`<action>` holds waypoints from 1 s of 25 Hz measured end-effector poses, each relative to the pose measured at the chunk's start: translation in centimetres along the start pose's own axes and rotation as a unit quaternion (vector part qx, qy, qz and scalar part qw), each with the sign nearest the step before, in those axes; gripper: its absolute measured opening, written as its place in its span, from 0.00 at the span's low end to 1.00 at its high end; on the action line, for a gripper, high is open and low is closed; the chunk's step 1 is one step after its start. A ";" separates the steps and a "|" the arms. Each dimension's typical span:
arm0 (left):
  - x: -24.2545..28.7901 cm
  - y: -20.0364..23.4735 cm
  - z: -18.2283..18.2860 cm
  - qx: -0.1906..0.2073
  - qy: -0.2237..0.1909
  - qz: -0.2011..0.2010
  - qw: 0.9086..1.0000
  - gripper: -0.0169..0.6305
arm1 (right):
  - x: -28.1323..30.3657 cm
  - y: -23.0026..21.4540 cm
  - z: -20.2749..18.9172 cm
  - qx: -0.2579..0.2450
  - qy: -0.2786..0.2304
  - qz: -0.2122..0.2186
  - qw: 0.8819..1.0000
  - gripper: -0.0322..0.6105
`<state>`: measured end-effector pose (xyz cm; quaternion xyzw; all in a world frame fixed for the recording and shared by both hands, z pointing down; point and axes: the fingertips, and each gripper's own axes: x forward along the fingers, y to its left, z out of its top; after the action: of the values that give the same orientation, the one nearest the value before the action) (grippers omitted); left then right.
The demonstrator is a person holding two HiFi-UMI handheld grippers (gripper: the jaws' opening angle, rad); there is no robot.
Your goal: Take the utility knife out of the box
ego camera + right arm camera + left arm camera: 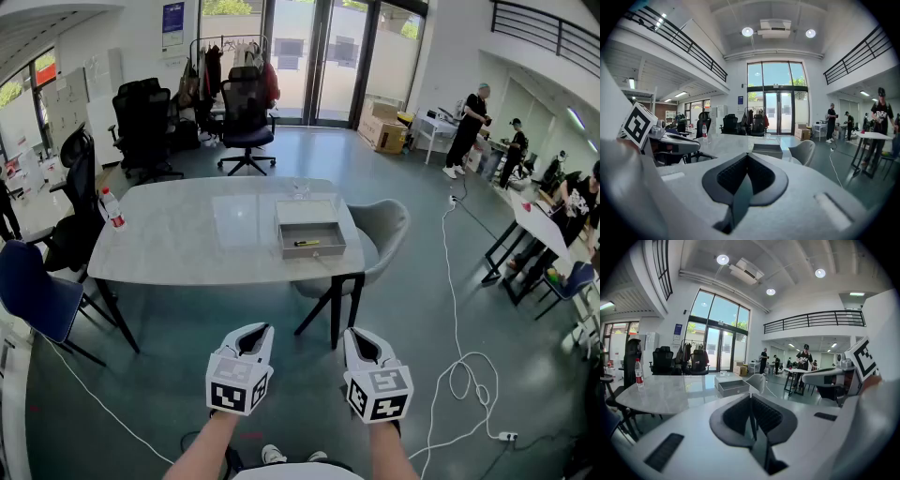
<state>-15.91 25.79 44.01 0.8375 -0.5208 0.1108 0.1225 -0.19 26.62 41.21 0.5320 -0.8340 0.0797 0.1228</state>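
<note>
**Q:** Utility knife point(307, 244): where does it lie with regard to the fingers?

**A:** Items in order of size.
- Bench point(187, 244): well ahead of both pairs of fingers, with open floor between. Not reached.
- Grey chair point(386, 228): tucked in at the bench's right end, ahead and slightly right of the right gripper point(360, 336). Judged a minor obstruction to an approach from that side.
- Box point(310, 228): an open-topped grey tray near the bench's right end, almost straight ahead, between the lines of the two grippers. Its open top leaves the contents reachable from above.
- Water bottle point(112, 208): upright at the bench's left end, far left of the left gripper point(254, 331) and well apart from the box.
- Knife: flat on the box floor, towards the near wall, untouched.

**Q:** Condition of the fingers?

**A:** Left fingers point(765, 414) are pressed together with nothing between them. Right fingers point(733, 174) are likewise closed and empty. Both grippers are held side by side, low and tipped a little downward. I judge this a carrying posture for the walk in, since no grasp is possible at this range.

**Q:** Stage of work?

**A:** Approach only. In my judgement, one pair of fingers must part before descending into the box. The knife's place by the near wall may leave little room for a finger on that side.
</note>
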 end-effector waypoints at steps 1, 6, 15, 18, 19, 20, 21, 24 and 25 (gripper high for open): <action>0.0 -0.1 -0.1 0.001 0.001 -0.001 1.000 0.06 | 0.0 0.1 -0.1 0.002 0.001 0.003 1.000 0.06; 0.3 -0.6 -0.6 0.005 0.010 -0.009 1.000 0.06 | -0.1 0.5 -0.3 0.012 -0.001 0.011 1.000 0.06; 1.7 -0.5 -0.6 0.014 0.011 -0.022 1.000 0.06 | 1.3 0.3 -0.7 0.015 0.005 0.018 1.000 0.06; 2.5 -0.2 -0.1 0.010 0.008 -0.025 1.000 0.06 | 2.0 -0.1 -0.4 0.015 0.002 0.018 1.000 0.06; 2.8 -0.1 0.1 0.007 0.007 -0.027 1.000 0.06 | 2.3 -0.4 -0.3 0.016 0.002 0.017 1.000 0.06; 3.2 0.0 0.2 0.005 0.006 -0.030 1.000 0.07 | 2.7 -0.7 -0.2 0.017 0.001 0.016 1.000 0.06; 3.7 0.1 0.3 0.003 0.007 -0.032 0.999 0.08 | 3.0 -1.0 -0.1 0.017 0.001 0.015 1.000 0.06; 5.0 0.5 0.8 0.002 0.009 -0.035 0.999 0.13 | 4.4 -1.9 0.1 0.019 0.000 0.016 1.000 0.06; 5.5 0.7 1.1 0.001 0.007 -0.034 0.999 0.13 | 4.9 -2.2 0.3 0.019 0.000 0.017 1.000 0.06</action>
<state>-14.12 20.47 44.75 0.8542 -0.4908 0.1133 0.1290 -0.18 21.37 42.37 0.5198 -0.8414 0.0973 0.1113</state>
